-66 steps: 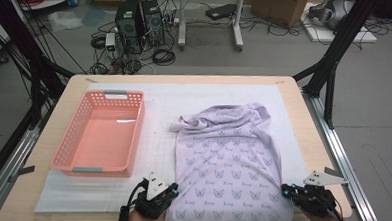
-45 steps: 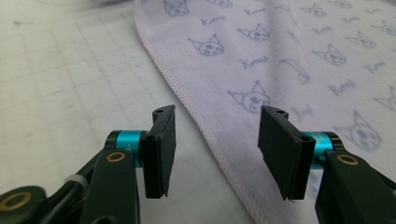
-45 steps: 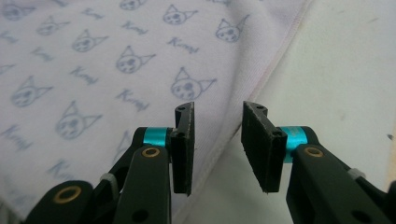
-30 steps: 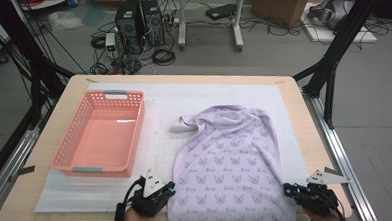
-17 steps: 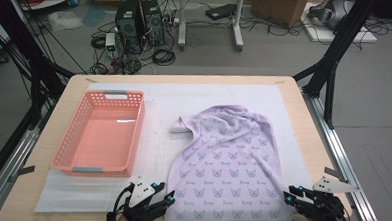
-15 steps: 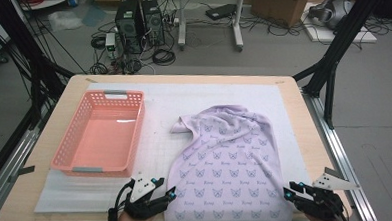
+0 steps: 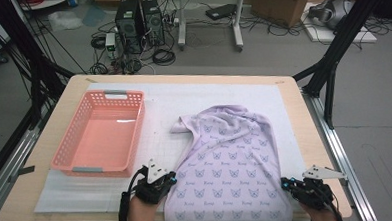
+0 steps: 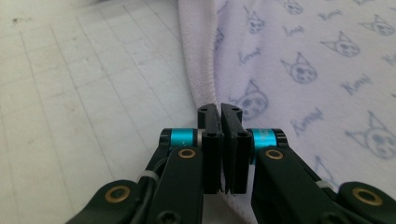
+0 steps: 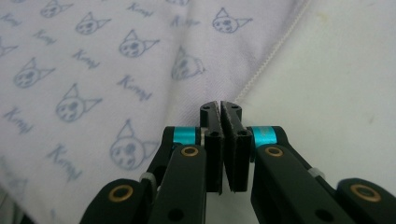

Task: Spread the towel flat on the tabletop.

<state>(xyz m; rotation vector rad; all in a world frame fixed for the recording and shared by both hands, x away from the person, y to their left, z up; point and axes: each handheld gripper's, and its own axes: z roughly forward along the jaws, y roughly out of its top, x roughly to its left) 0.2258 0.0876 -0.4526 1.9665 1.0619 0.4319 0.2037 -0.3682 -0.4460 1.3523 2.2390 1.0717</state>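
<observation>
A lavender cloth (image 7: pixel 226 159) printed with cat faces lies flat on the white mat, its near end at the table's front edge and its far left corner folded over. My left gripper (image 7: pixel 170 181) is at the cloth's left hem near the front. In the left gripper view its jaws (image 8: pixel 220 109) have just been closing and are shut on the hem of the cloth (image 8: pixel 303 56). My right gripper (image 7: pixel 286 183) is at the right hem. Its jaws (image 9: pixel 220 106) have also just been closing, with the corded edge of the cloth (image 9: pixel 93 70) pinched between them.
An empty pink plastic basket (image 7: pixel 94 170) stands on the left of the white mat (image 7: pixel 208 97). The wooden table's front edge (image 7: pixel 28 208) runs just below my hands. Black frame legs, computers and cables stand on the floor beyond the table.
The cloth's bunched far end has been drawn toward me and lies smoother. Both grippers shifted slightly outward off the side hems half a second ago and are back at them now.
</observation>
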